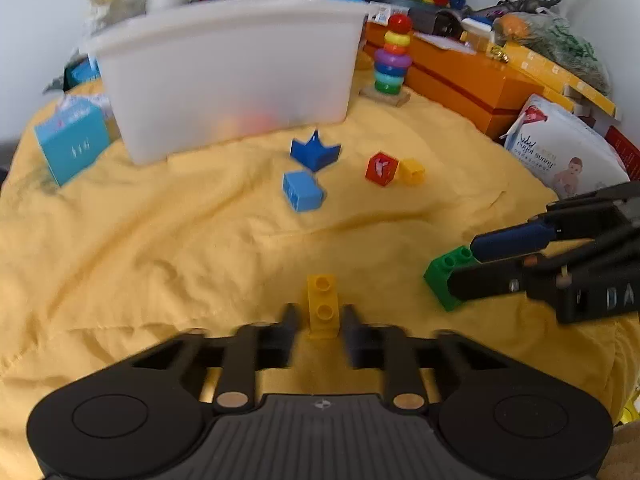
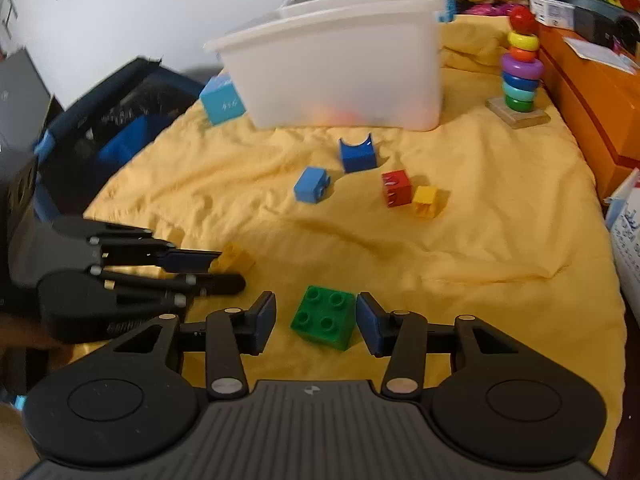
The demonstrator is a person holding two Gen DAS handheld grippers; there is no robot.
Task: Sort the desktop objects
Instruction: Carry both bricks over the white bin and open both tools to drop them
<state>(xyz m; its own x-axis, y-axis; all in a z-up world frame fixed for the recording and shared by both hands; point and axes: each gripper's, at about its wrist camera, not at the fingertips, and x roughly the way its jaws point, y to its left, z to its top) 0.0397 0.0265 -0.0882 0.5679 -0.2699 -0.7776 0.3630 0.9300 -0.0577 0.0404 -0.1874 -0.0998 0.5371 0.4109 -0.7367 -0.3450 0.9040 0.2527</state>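
A yellow two-stud brick (image 1: 322, 306) stands between the fingers of my left gripper (image 1: 321, 320), which looks shut on it; the right wrist view shows the same brick (image 2: 234, 258) at that gripper's (image 2: 230, 270) tips. My right gripper (image 2: 316, 304) is open and straddles a green four-stud brick (image 2: 324, 318) on the yellow cloth, with a gap on each side. That green brick (image 1: 444, 276) and the right gripper (image 1: 464, 266) also show at the right of the left wrist view. A white bin (image 1: 232, 72) stands at the back.
Loose on the cloth lie a dark blue arch brick (image 1: 316, 154), a light blue brick (image 1: 302, 192), a red cube (image 1: 381, 169) and a small yellow brick (image 1: 412, 170). A ring stacker (image 1: 392, 60), an orange box (image 1: 472, 80), a teal box (image 1: 72, 144) and a wipes pack (image 1: 560, 152) line the edges.
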